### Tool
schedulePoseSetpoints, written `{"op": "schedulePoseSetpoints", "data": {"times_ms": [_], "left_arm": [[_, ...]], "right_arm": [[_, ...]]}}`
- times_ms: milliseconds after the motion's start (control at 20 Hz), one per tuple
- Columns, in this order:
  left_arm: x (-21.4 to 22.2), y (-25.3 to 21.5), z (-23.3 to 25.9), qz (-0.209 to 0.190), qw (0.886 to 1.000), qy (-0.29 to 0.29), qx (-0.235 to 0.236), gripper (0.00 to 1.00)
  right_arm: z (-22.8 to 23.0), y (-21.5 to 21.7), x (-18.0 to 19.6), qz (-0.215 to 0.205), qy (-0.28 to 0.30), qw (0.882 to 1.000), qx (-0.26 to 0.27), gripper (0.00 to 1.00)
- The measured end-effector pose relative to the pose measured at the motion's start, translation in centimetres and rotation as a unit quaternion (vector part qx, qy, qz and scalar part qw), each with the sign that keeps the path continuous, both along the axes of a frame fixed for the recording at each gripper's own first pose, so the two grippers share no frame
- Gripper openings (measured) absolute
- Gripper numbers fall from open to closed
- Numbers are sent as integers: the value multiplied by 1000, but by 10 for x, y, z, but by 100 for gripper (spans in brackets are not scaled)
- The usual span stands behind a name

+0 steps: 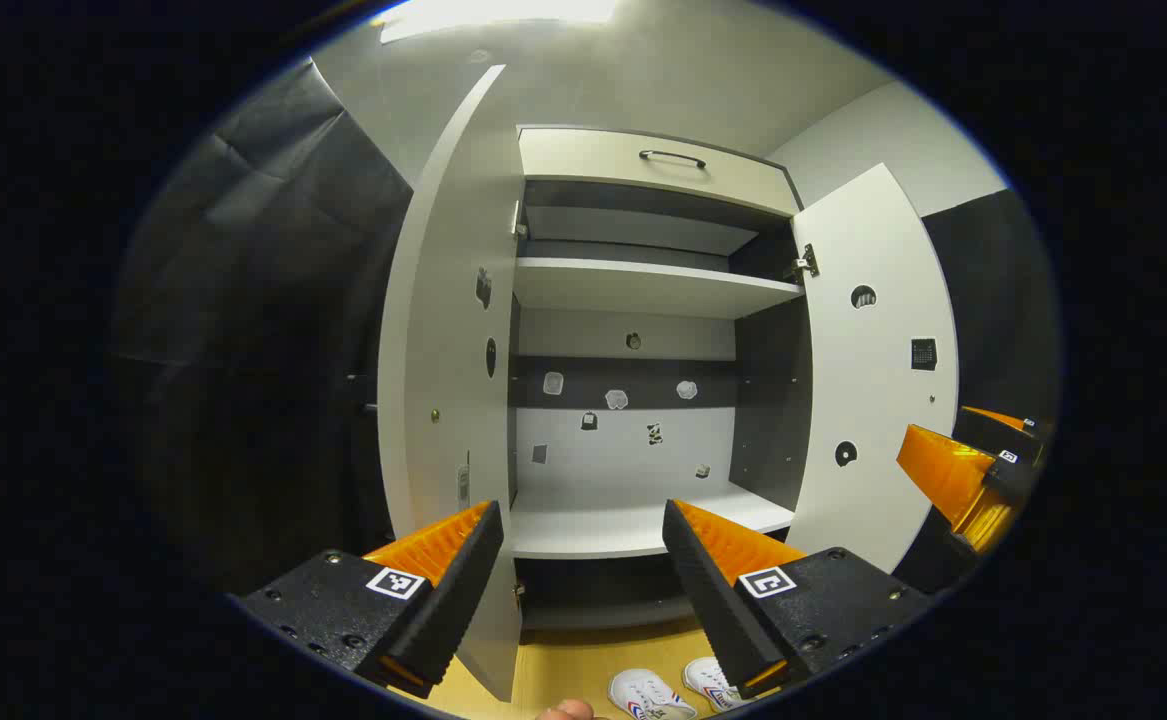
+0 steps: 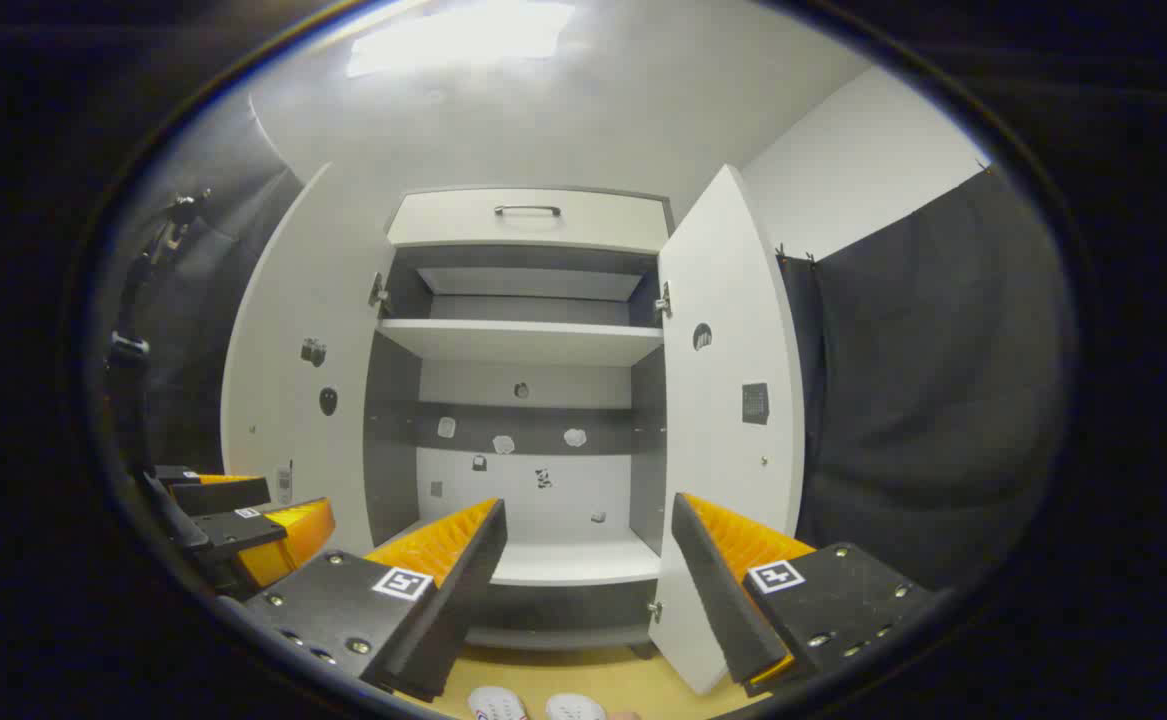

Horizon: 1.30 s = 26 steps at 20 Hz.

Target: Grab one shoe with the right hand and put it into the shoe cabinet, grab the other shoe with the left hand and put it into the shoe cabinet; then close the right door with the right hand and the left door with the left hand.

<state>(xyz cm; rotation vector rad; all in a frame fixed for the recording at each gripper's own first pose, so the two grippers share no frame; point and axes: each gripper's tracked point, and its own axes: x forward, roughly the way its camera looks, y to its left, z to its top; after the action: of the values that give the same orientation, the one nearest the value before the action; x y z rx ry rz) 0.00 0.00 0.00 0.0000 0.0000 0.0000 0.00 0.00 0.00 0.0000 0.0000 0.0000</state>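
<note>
Nothing of the task looks done yet: both white shoes [image 1: 651, 692] sit side by side on the wooden floor [image 1: 563, 665] in front of the shoe cabinet [image 1: 643, 330], whose shelves hold no footwear. The left door [image 1: 448, 380] and right door [image 1: 873, 370] both stand open. The left gripper [image 1: 578, 575] hangs with fingers spread wide, holding nothing, and so does the right gripper [image 2: 588, 590]. Every step, I judge, is left: two pickups, two placements, two door closings
</note>
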Motion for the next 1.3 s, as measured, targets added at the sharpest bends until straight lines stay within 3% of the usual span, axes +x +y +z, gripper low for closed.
{"op": "schedulePoseSetpoints", "data": {"times_ms": [50, 800, 900, 950, 1050, 1300], "left_arm": [[-2, 2, 1, 3, 1000, -1, 1, 98], [-15, 21, 3, 19, 1000, -9, 6, 98], [-17, 24, 2, 23, 1000, -8, 5, 98], [-18, 27, 1, 26, 1000, -6, 5, 98], [-20, 32, -2, 29, 1000, -2, 6, 98], [-26, 41, -10, 40, 999, 7, 10, 96]], "right_arm": [[-2, 1, -1, 1, 2, 1000, 0, 99], [-22, 11, 1, -2, 17, 1000, -8, 99], [-44, 7, 4, -5, 38, 999, -13, 94], [-61, 4, 6, -6, 55, 998, -19, 99], [-103, 0, 7, -7, 99, 994, -37, 99], [-224, 0, -8, 10, 224, 972, -69, 95]]}}
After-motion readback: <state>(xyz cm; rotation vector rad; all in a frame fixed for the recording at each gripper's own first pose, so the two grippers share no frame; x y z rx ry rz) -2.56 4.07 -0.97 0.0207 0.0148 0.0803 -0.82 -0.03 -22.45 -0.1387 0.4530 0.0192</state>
